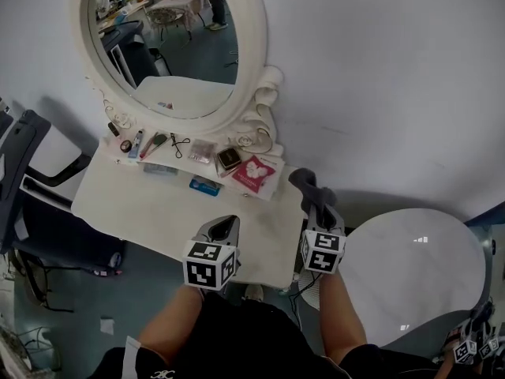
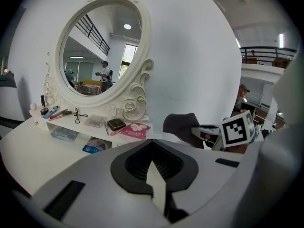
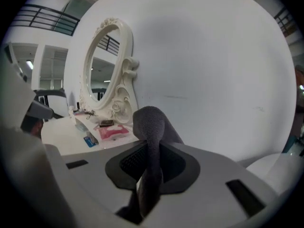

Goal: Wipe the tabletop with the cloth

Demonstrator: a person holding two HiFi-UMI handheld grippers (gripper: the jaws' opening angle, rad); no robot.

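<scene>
A dark grey cloth (image 1: 303, 181) hangs over the right end of the white vanity tabletop (image 1: 142, 210). My right gripper (image 1: 318, 204) is shut on it, and the cloth (image 3: 150, 127) rises in a fold from between the jaws of that gripper (image 3: 146, 186). From the left gripper view, the cloth (image 2: 182, 126) and right gripper (image 2: 213, 133) show to the right, above the tabletop (image 2: 28, 151). My left gripper (image 1: 227, 226) hovers over the table's front edge, left of the right one. Its jaws (image 2: 156, 186) are shut with nothing between them.
An oval white-framed mirror (image 1: 170, 46) stands at the table's back. Below it lie a pink packet (image 1: 254, 172), a blue box (image 1: 205, 185), a small dark box (image 1: 229, 159) and several cosmetics (image 1: 150, 143). A round white table (image 1: 410, 275) is at right, a dark chair (image 1: 24, 156) at left.
</scene>
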